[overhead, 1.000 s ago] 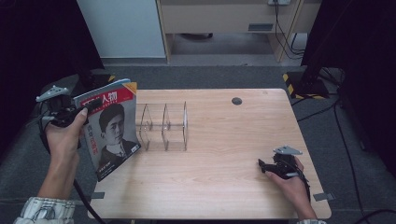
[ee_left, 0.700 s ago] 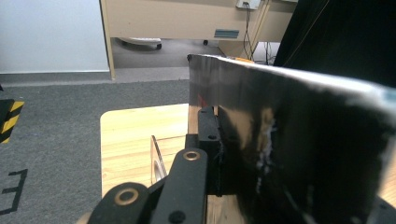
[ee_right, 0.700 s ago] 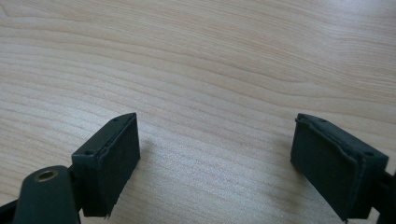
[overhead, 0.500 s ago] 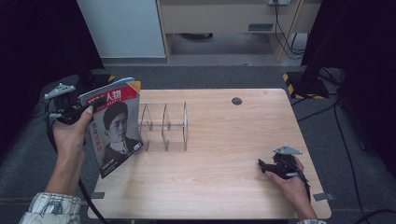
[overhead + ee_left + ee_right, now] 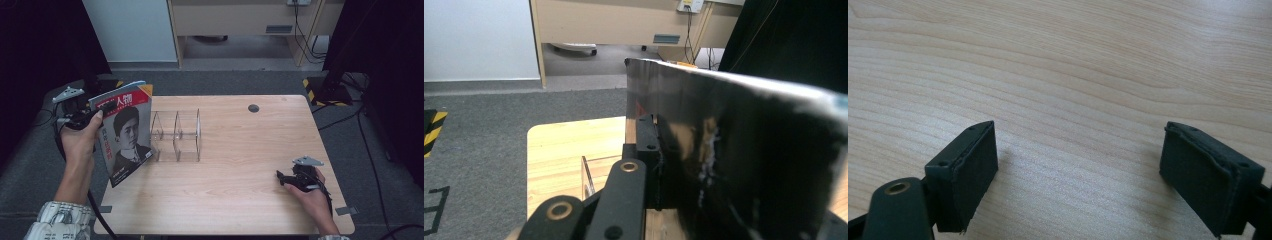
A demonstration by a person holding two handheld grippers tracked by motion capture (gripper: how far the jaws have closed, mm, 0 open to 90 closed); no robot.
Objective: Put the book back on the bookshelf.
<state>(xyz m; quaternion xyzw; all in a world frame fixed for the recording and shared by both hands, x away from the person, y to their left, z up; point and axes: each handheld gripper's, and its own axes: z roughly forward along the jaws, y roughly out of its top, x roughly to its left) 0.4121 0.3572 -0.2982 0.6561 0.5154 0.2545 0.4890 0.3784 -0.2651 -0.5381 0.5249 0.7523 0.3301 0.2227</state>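
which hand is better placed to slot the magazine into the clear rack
Left. The left gripper is shut on the magazine, held upright just beside the clear rack. The right gripper rests open on the table near its front right corner, holding nothing and well away from the rack.

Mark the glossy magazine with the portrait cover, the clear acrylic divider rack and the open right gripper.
glossy magazine with the portrait cover (image 5: 127,135), high view, middle of the cover.
clear acrylic divider rack (image 5: 176,135), high view, middle divider.
right gripper (image 5: 1078,175), right gripper view, gap between its fingers.
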